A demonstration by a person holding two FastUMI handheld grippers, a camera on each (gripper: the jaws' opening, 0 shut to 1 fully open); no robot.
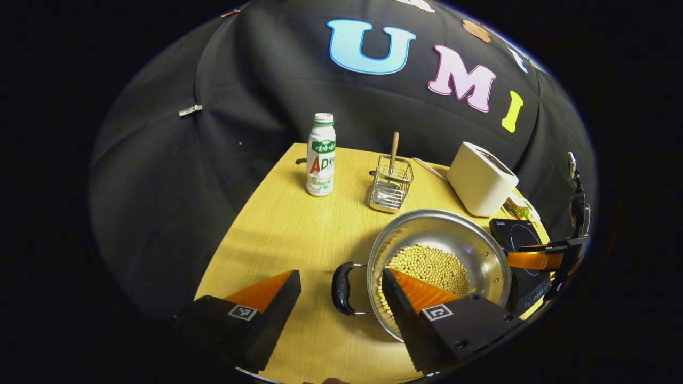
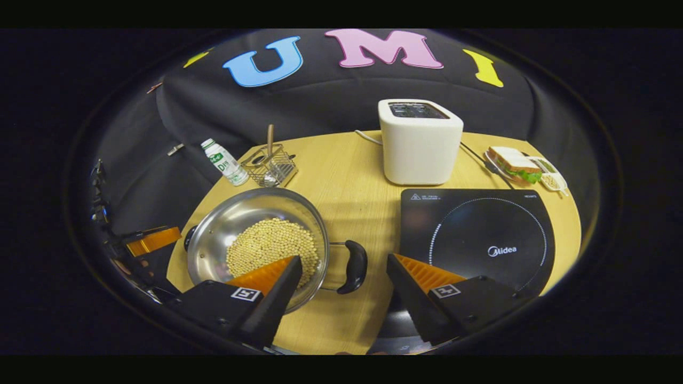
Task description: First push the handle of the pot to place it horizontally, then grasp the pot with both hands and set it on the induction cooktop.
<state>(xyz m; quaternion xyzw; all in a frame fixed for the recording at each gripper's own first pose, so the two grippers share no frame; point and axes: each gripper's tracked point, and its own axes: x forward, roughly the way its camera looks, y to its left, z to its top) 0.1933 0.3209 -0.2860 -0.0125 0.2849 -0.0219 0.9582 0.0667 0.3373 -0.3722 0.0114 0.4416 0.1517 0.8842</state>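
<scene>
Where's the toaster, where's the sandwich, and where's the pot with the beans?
toaster [image 2: 420, 152], right gripper view, on its front face.
sandwich [image 2: 515, 163], right gripper view, on the top bread slice.
pot [image 1: 459, 234], left gripper view, on its bare inner wall.

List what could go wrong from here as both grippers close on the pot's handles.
1. The pot is loaded with loose soybeans; an uneven lift by the two grippers could tip it and spill them.
2. Each handle is small and rounded, and both the left gripper and right gripper are open around one, so a finger might slip off.
</scene>
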